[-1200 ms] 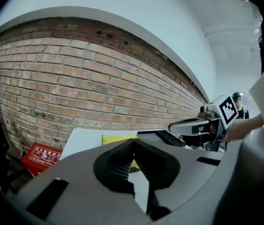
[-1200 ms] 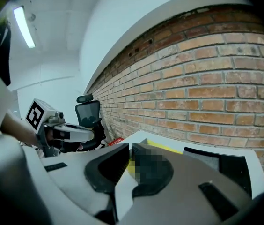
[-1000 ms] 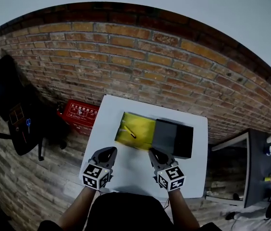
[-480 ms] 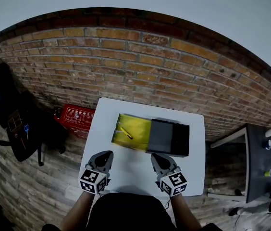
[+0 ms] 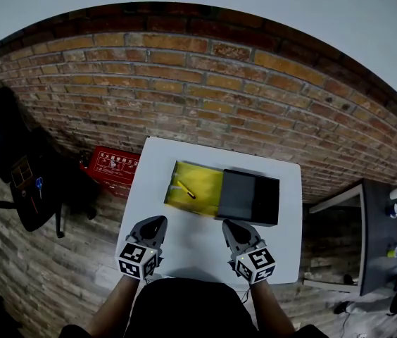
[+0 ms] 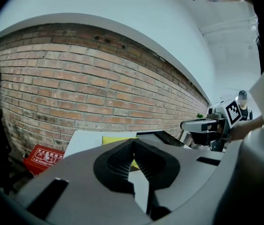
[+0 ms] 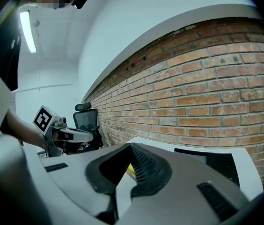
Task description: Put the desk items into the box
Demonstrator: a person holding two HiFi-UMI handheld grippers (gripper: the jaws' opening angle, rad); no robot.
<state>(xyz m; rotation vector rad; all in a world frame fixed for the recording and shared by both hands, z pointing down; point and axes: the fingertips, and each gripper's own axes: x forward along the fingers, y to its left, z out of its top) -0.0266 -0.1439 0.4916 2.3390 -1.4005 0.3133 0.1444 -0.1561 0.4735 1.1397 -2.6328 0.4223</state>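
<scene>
A white table (image 5: 184, 248) carries a yellow folder (image 5: 197, 186) with a small yellow and orange pen (image 5: 184, 189) lying on it. A black open box (image 5: 250, 198) sits against the folder's right side. My left gripper (image 5: 154, 224) hovers over the table's near left, short of the folder, jaws shut on nothing. My right gripper (image 5: 233, 229) hovers at the near right, just in front of the box, also shut and empty. In the left gripper view the folder (image 6: 116, 138) shows beyond the closed jaws of the left gripper (image 6: 133, 142). The right gripper view shows the right gripper (image 7: 130, 147) and the box (image 7: 218, 161).
A brick wall (image 5: 184, 97) runs behind the table. On the wooden floor at the left lie a red case (image 5: 114, 165) and a black office chair (image 5: 15, 167). A dark desk (image 5: 388, 238) stands at the far right.
Both grippers have drawn back slightly towards the person, and the head view has shifted a little. The folder, pen and box have not moved.
</scene>
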